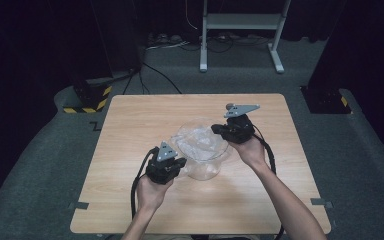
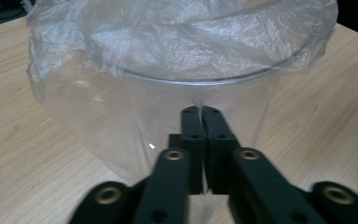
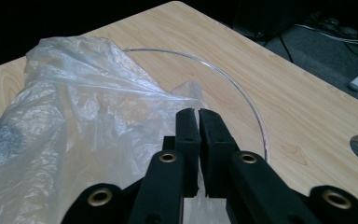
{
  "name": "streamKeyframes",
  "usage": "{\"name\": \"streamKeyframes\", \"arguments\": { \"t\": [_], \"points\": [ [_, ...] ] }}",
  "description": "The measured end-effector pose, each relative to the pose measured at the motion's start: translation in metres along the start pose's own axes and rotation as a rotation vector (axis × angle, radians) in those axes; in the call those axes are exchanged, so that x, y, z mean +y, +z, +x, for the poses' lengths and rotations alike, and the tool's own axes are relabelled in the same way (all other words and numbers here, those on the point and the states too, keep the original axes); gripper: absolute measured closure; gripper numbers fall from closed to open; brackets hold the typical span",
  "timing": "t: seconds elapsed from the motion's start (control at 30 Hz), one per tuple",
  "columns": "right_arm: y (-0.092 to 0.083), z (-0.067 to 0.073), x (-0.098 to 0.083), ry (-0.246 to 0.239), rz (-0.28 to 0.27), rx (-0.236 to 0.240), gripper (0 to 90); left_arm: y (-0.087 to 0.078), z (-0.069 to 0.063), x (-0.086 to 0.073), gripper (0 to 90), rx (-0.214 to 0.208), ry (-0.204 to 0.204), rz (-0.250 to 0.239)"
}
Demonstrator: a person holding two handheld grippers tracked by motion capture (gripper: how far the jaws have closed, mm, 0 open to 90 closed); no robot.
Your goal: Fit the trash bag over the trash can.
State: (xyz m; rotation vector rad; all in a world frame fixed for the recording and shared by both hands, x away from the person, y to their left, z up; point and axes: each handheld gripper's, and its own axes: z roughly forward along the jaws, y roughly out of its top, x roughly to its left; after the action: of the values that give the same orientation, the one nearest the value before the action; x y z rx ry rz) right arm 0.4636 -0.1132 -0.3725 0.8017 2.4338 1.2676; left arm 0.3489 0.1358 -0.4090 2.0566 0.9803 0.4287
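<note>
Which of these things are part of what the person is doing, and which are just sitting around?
In use:
- clear round container
- thin plastic bag draped over its rim
- left gripper, jaws pinching the bag
- right gripper, jaws pinching the bag

Just around:
- wooden table
- white metal stand
- floor cables

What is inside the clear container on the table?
A crumpled clear plastic bag lines the container and folds over part of its rim. Both tools pinch the bag: left, right. Anything under the bag is hidden by its creases.
</note>
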Motion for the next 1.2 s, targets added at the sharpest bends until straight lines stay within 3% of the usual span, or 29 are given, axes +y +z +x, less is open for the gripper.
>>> {"name": "streamKeyframes", "arguments": {
  "t": [0.1, 0.3, 0.67, 0.77, 0.83, 0.9, 1.0, 1.2],
  "points": [
    [0.000, -0.002, 0.001, -0.001, -0.002, -0.012, 89.8, 0.001, 0.001, -0.001, 90.0, -0.006, 0.021, 0.034],
    [-0.001, -0.009, 0.007, 0.001, -0.002, -0.039, 90.0, 0.006, 0.006, -0.009, 90.0, -0.012, 0.002, 0.042],
    [0.013, -0.029, 0.007, 0.058, 0.015, -0.086, 90.0, 0.016, 0.019, -0.018, 90.0, 0.033, 0.020, 0.100],
    [0.012, -0.027, 0.008, 0.047, 0.012, -0.085, 89.9, 0.008, 0.020, -0.019, 87.1, 0.032, -0.001, 0.044],
    [0.009, -0.024, 0.009, 0.037, -0.006, -0.081, 87.7, 0.000, 0.017, -0.017, 71.7, 0.061, -0.005, 0.011],
    [0.004, -0.020, 0.010, 0.030, -0.028, -0.076, 81.8, -0.009, 0.017, -0.015, 63.3, 0.048, -0.028, -0.024],
    [0.000, -0.016, 0.014, 0.015, -0.043, -0.063, 76.5, -0.022, 0.019, -0.011, 58.8, 0.060, -0.056, -0.065],
    [-0.006, -0.005, 0.021, -0.022, -0.070, -0.047, 68.2, -0.030, 0.026, 0.003, 58.4, 0.156, -0.080, -0.109]
  ]
}}
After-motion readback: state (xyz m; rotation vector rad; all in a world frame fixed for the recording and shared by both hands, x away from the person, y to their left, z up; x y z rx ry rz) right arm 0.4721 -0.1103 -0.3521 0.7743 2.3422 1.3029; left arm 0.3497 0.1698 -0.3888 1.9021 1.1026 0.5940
